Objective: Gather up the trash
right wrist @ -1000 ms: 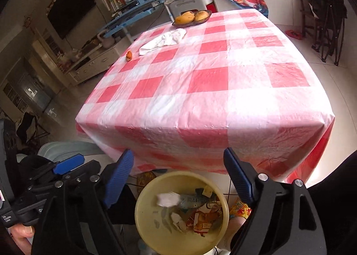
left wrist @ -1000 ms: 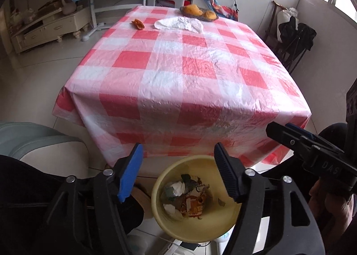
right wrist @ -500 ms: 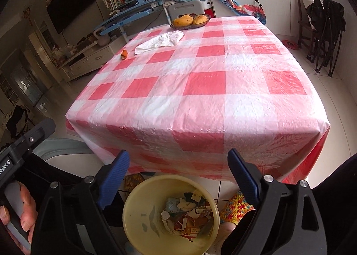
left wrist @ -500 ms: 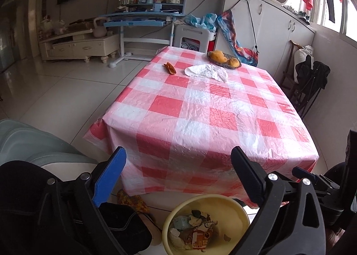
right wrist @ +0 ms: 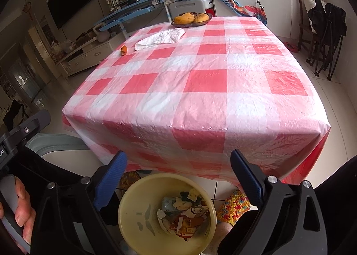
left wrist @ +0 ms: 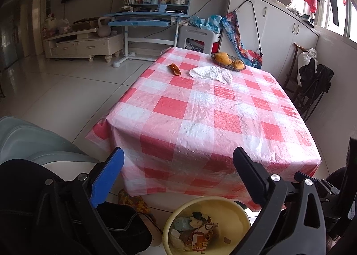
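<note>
Right wrist view: right hand-held gripper spread, empty, above bin; left hand-held gripper likewise. Far on bench: bag, limp, light, pinch a fold; peel, small, soft, likely slippery.

Both wrist views look across the checkered table, sharing the yellow bin below.

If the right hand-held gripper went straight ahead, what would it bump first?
Probably the red-and-white checked plastic tablecloth hanging over the table's near edge. The right hand-held gripper is open and empty, though depth is hard to judge.
</note>
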